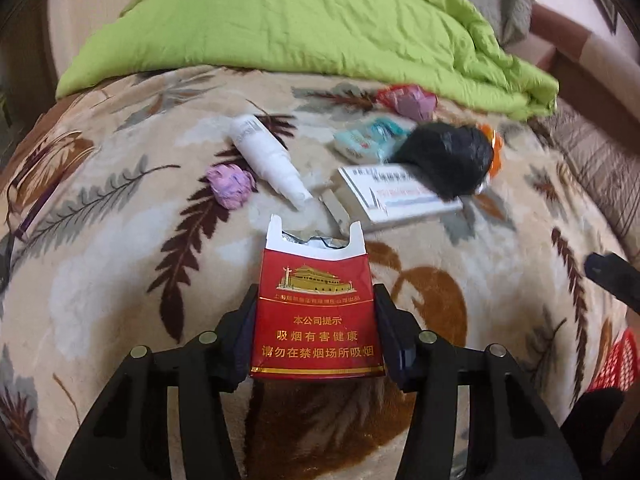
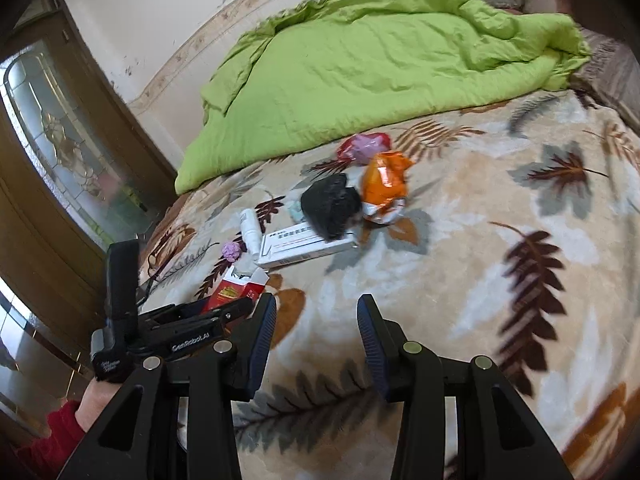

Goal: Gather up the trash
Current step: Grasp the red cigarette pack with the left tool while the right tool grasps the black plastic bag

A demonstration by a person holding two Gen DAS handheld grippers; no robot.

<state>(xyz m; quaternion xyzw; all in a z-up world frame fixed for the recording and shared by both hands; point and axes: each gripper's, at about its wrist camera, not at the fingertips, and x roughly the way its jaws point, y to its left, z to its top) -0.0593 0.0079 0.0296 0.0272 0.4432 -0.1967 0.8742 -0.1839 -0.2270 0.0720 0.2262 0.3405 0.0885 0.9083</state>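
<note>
A: How far along was the collecting?

B: Barely begun. The left gripper point(image 1: 316, 320) was clamped on the red cigarette pack point(image 1: 318, 312), held just above the bed point(image 1: 460, 320).

A: And the right gripper point(image 2: 316, 332)?

B: Apart, holding nothing. The white bottle point(image 1: 268, 160), black bag point(image 1: 448, 164), white box point(image 1: 400, 196) and orange wrapper point(image 2: 386, 184) lay uncollected.
</note>
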